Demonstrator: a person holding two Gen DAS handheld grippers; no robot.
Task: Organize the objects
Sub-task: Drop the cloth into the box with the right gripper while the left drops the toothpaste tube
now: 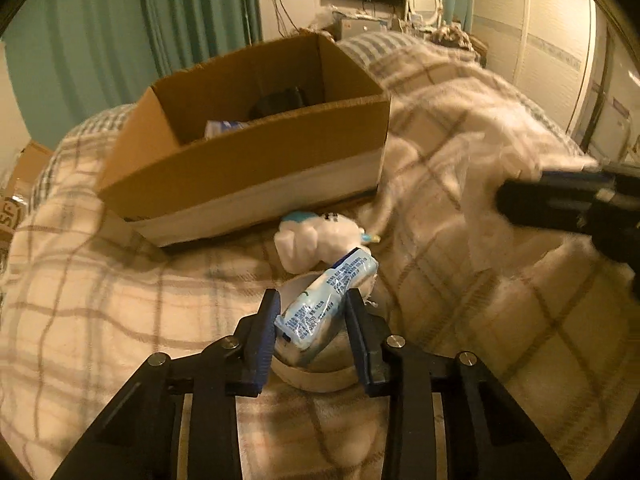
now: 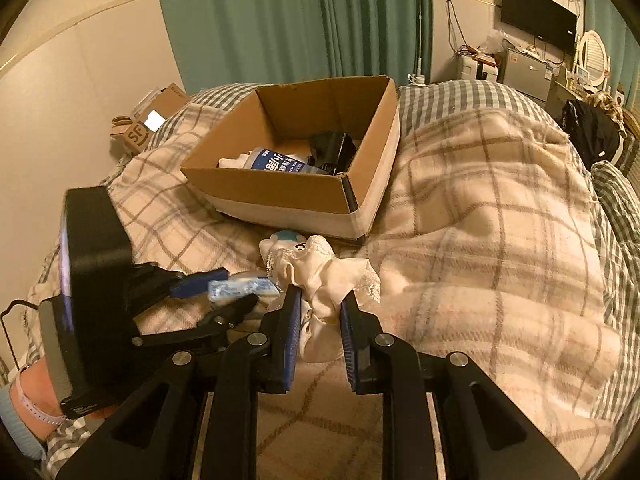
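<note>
Left wrist view: the left gripper (image 1: 310, 322) is clamped on a blue and white packet (image 1: 326, 304), one blue pad against each side, the packet tilting up and to the right between them. Just under the packet, between and below the fingers, sits a round white tub (image 1: 320, 374) on the plaid blanket (image 1: 120, 300). Straight ahead of the fingertips lies a white plush toy (image 1: 316, 246) with a pale blue patch, and beyond it stands an open cardboard box (image 1: 248, 168) holding a dark object and something pale. The right gripper (image 1: 560, 200) shows blurred at the right edge, so its state cannot be read here

Right wrist view: the right gripper (image 2: 320, 320) is closed on a bunched cream cloth (image 2: 324, 284) with lace trim, which bulges up between the pads. Ahead of it, touching the cloth, is the plush toy (image 2: 284, 244), and further ahead the cardboard box (image 2: 304, 196), with a white bottle (image 2: 276, 164) and a black object (image 2: 332, 146) inside. To the left, the left gripper (image 2: 236, 294) holds the packet (image 2: 240, 290) over the blanket (image 2: 480, 240)
</note>
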